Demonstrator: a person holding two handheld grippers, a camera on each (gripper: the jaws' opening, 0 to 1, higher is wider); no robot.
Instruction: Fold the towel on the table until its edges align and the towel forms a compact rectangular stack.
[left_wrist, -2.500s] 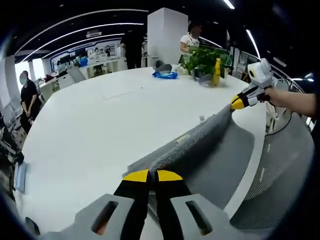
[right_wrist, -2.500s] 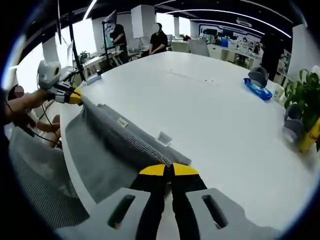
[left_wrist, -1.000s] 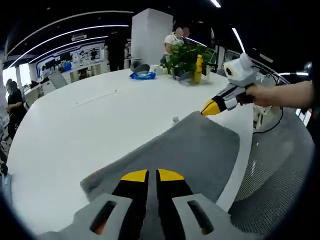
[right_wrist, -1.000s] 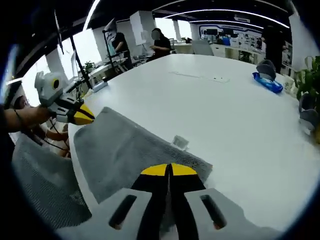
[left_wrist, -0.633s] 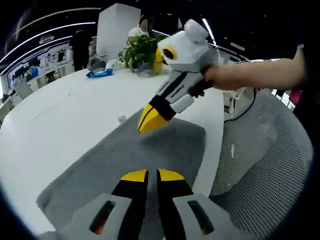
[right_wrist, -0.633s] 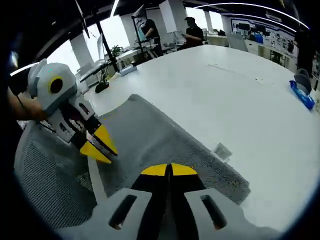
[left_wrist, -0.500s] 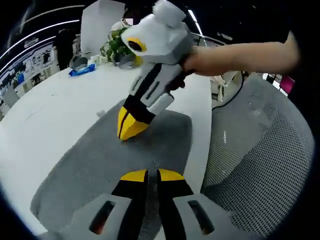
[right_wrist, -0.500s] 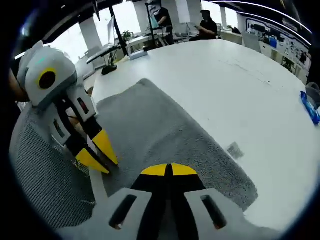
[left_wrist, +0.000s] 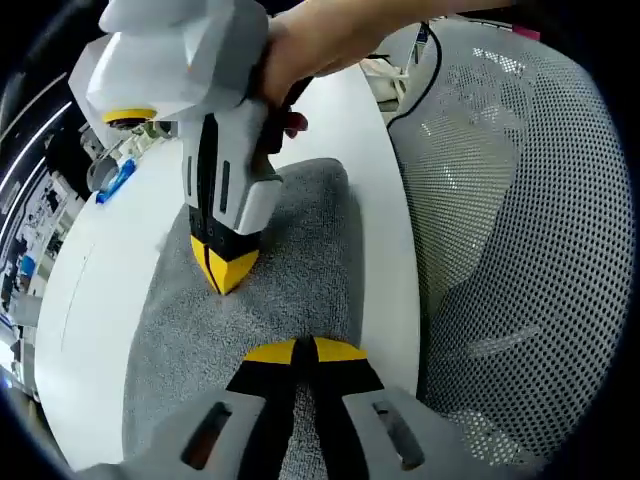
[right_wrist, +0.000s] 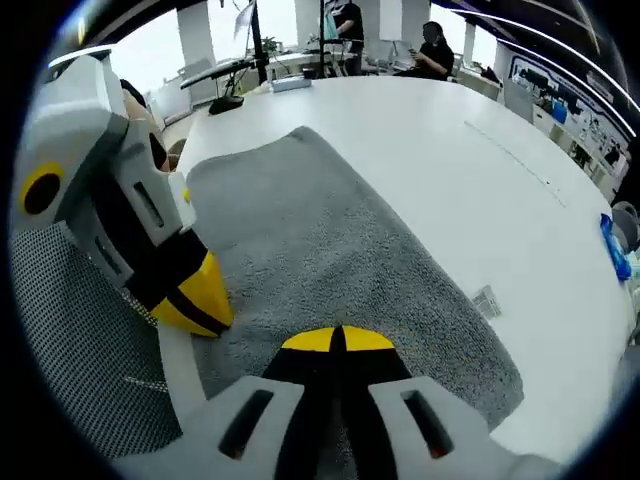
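A grey towel (left_wrist: 310, 240) lies flat along the near edge of the white table (left_wrist: 110, 260). In the left gripper view my left gripper (left_wrist: 297, 351) has its jaws together over the towel's near end. The right gripper (left_wrist: 222, 276), held by a hand (left_wrist: 320, 30), points down with its yellow tips together and touching the towel's middle. In the right gripper view the towel (right_wrist: 330, 220) stretches away with a small label (right_wrist: 487, 300) at its right side. My right gripper (right_wrist: 338, 340) is shut just above the cloth. The left gripper (right_wrist: 197, 305) rests at the towel's edge by the table rim. No cloth looks lifted.
A mesh chair (left_wrist: 500, 250) stands right against the table edge beside the towel, seen also as the chair (right_wrist: 90, 380) in the right gripper view. A blue object (right_wrist: 612, 245) lies far across the table (right_wrist: 400, 130). People (right_wrist: 437, 48) sit at the far side.
The towel went from held up along one edge to lying flat and folded. Both grippers then swung toward each other, and now stand close together over the towel.
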